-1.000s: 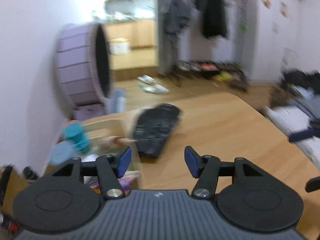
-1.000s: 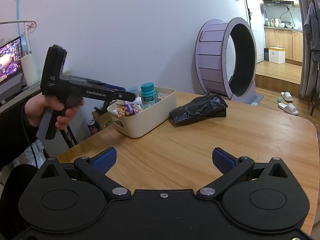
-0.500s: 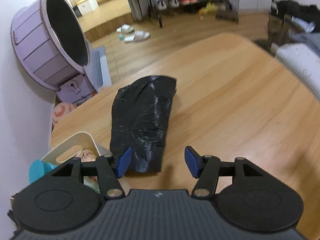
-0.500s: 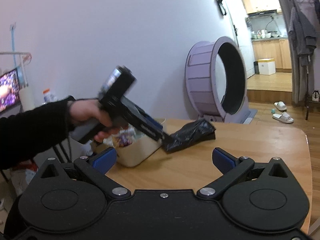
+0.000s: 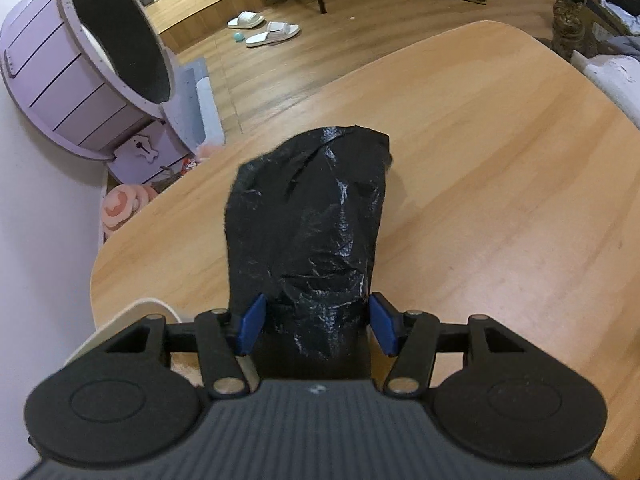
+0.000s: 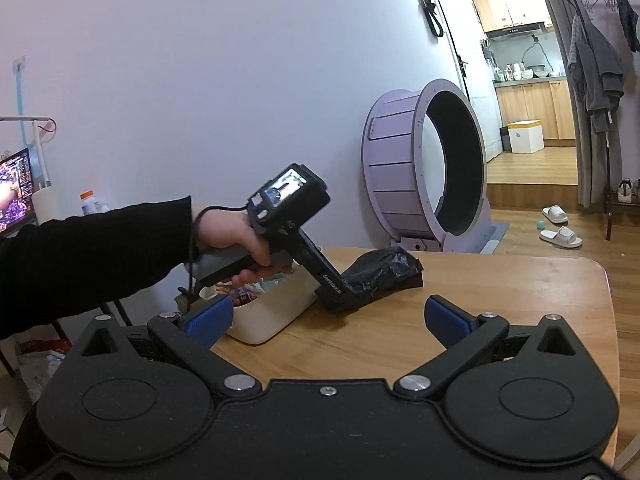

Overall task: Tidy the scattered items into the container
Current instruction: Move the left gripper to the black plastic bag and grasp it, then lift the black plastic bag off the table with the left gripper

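Two handheld grippers work a wooden table, only one of them engaged. Nearest the lens in the left wrist view, the left gripper points steeply down with its blue pads straddling the near end of a crumpled black plastic bag; the jaws stand part-way apart, and whether the pads already press the film cannot be told, though they look to sit just beside it, lined up for a pinch. The bag lies flat on the table, next to the cream container, which explains the short reach: by the look of it, the bag is the last loose item on the tabletop, the bin already holding snack packets.

The right gripper hangs back at the table's near edge, jaws released and wide with nothing between them, apparently leaving room. From its view, the left hand, in a black sleeve, tips the tool over the bin's far corner onto the bag.

Beyond the table stands a lilac cat wheel; slippers lie on the floor behind it.
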